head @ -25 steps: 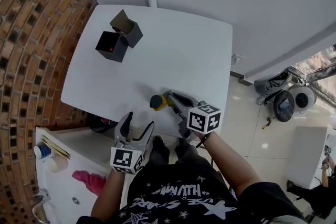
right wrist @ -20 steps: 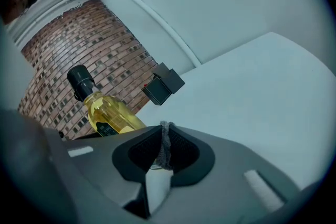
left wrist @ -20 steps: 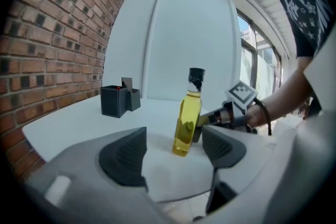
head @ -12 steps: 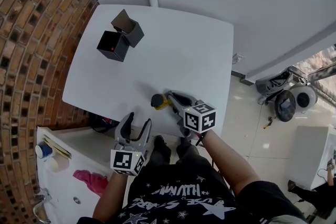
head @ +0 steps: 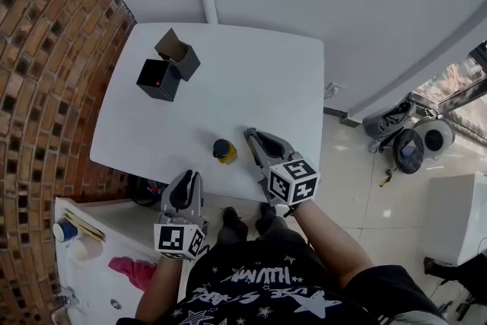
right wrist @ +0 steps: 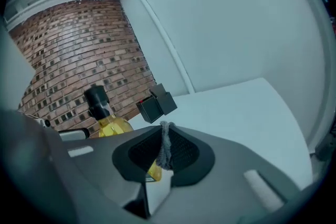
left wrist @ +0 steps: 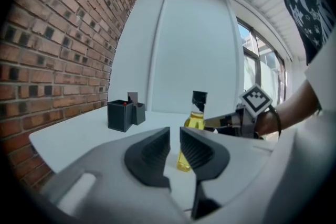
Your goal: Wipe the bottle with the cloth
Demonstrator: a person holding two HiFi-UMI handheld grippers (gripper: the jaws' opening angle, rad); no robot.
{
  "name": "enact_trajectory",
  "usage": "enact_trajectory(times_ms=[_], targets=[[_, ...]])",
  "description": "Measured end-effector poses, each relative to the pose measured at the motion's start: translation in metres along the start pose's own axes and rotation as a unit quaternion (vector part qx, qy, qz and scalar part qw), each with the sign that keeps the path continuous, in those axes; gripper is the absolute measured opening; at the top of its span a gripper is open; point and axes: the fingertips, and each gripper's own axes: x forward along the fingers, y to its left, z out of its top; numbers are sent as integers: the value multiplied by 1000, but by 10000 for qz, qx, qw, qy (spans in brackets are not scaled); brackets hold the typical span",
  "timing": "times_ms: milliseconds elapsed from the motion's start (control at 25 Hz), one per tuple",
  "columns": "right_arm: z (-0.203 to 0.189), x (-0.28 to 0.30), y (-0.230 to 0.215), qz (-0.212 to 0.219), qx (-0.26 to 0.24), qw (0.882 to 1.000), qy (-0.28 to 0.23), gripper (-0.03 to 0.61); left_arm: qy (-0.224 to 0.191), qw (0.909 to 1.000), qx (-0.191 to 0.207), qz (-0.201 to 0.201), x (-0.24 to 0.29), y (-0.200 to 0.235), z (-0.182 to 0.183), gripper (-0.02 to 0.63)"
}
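A small bottle point(head: 223, 151) of yellow liquid with a black cap stands upright near the table's front edge; it also shows as the bottle point(left wrist: 195, 122) and the bottle point(right wrist: 111, 126) in the gripper views. Just right of it my right gripper point(head: 250, 135) is shut on a thin fold of grey cloth point(right wrist: 166, 145), a little apart from the glass. My left gripper point(head: 189, 179) hangs off the table's front edge, facing the bottle. Its jaws have just been closing, down to a thin slit with nothing between them, as the left gripper point(left wrist: 174, 135) view shows.
Two black boxes point(head: 161, 78) stand at the far left of the white table point(head: 251, 80). A brick wall point(head: 46, 72) runs along the left. A white cabinet point(head: 91, 270) with a pink rag point(head: 131, 271) and cups sits low left.
The left jaws have gone from wide apart to nearly together. The right gripper, earlier tip against the bottle, now sits slightly right of it.
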Motion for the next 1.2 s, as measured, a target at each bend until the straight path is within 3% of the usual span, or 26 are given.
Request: enact_trajectory(times_ms=[240,600,1200], targets=[[57,-43,14,-241,-681,9936,-868,41,-329,9994,120,-18,2,-4,24,5],[107,-93,51,-558,-1464,9701,-1851,41,-884,9950,57,451,1,0,73,5],[102,-116,59,-815,-1596,9657,-1878,41,-775,9963,131,338,12,-3,71,3]])
